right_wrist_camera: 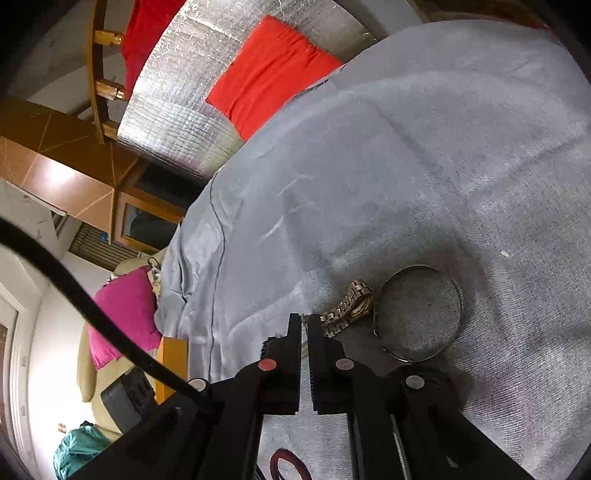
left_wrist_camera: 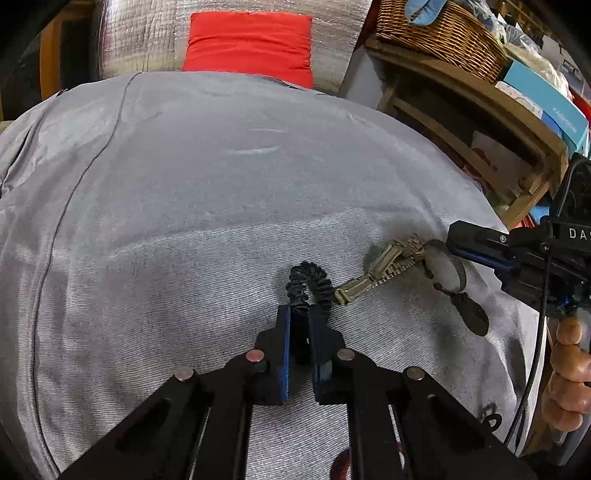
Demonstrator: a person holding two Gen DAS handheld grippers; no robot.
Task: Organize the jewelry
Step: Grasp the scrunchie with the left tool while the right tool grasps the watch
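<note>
A black beaded bracelet (left_wrist_camera: 308, 282) loops up from between the fingers of my left gripper (left_wrist_camera: 300, 314), which is shut on it just above the grey cloth (left_wrist_camera: 184, 221). A metal watch band (left_wrist_camera: 384, 267) lies to its right, next to a thin silver bangle (left_wrist_camera: 445, 264). In the right wrist view the watch band (right_wrist_camera: 345, 308) and the bangle (right_wrist_camera: 421, 314) lie on the cloth. My right gripper (right_wrist_camera: 306, 318) is shut on the near end of the watch band; it also shows in the left wrist view (left_wrist_camera: 452, 240).
A red cushion (left_wrist_camera: 251, 46) lies beyond the cloth against a silver foil sheet. A wooden shelf (left_wrist_camera: 480, 107) with a wicker basket (left_wrist_camera: 443, 33) stands at the right. A pink cushion (right_wrist_camera: 122, 314) lies off the cloth's edge. A red and black ring (right_wrist_camera: 286, 465) lies near.
</note>
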